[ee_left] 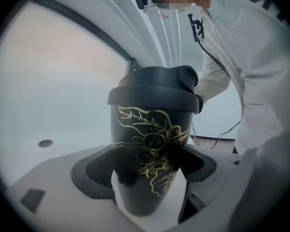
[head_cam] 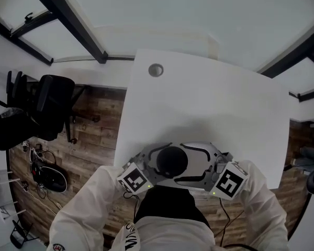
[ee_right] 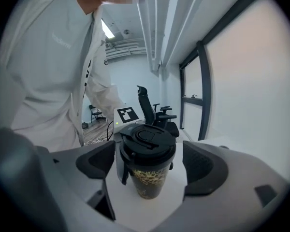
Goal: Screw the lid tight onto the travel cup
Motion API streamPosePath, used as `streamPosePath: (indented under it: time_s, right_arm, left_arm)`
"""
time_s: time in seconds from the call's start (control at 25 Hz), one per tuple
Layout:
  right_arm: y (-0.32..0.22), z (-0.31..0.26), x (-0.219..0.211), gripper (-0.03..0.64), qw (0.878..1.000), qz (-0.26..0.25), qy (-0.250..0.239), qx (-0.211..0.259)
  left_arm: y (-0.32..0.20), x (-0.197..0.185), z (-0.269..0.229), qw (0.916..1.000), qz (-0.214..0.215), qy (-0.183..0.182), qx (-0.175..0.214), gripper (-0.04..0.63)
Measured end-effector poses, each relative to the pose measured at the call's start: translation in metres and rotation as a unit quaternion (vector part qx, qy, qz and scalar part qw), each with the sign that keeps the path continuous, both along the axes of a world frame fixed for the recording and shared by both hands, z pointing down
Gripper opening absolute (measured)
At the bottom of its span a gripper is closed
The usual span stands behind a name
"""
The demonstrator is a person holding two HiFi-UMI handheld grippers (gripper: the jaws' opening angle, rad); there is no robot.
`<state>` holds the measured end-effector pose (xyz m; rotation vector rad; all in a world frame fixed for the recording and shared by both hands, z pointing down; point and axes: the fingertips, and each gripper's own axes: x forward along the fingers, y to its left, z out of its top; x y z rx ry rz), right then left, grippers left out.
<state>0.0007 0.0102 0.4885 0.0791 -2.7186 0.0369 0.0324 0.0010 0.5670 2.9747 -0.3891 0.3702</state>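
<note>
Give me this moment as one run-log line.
left gripper: shut on cup body | right gripper: open, jaws either side of lid | lid: on cup

A white table (head_cam: 209, 103) filled the middle, with a round cable grommet (head_cam: 155, 70) near its far edge. Over the table's near edge was the travel cup (head_cam: 171, 161), showing only its round black lid, flanked by the left gripper (head_cam: 153, 162) and right gripper (head_cam: 194, 164). Left of the table, a black office chair (head_cam: 49, 106) and loose cables (head_cam: 44, 174) sat on wood-plank floor (head_cam: 97, 140).
</note>
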Motion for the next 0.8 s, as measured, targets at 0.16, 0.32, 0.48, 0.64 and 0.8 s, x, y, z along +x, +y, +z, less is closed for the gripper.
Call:
streamPosePath:
  time_s: [0.16,0.32,0.48,0.64,0.8]
  right_arm:
    - [-0.008,0.003,-0.012,0.42,0.999,-0.045,0.003,0.0]
    - [-0.012,0.007,-0.018,0.419,0.999,-0.051,0.004,0.0]
    - [-0.009,0.007,-0.021,0.419,0.999,-0.038,-0.002,0.002]
    - [-0.007,0.005,-0.026,0.419,1.0,-0.007,-0.011,0.011]
    - [-0.006,0.006,-0.024,0.419,0.998,0.058,-0.015,0.002]
  left_arm:
    - [-0.003,0.0,0.0,0.9991,0.042,0.0,-0.004,0.408]
    - [-0.006,-0.001,0.0,0.9984,0.056,0.002,-0.01,0.408]
    - [-0.003,-0.005,-0.001,0.9986,0.053,0.001,-0.004,0.408]
    - [-0.001,-0.008,0.001,0.9991,0.041,-0.002,0.002,0.408]
    - [-0.002,-0.008,0.0,1.0,0.007,-0.003,0.003,0.408]
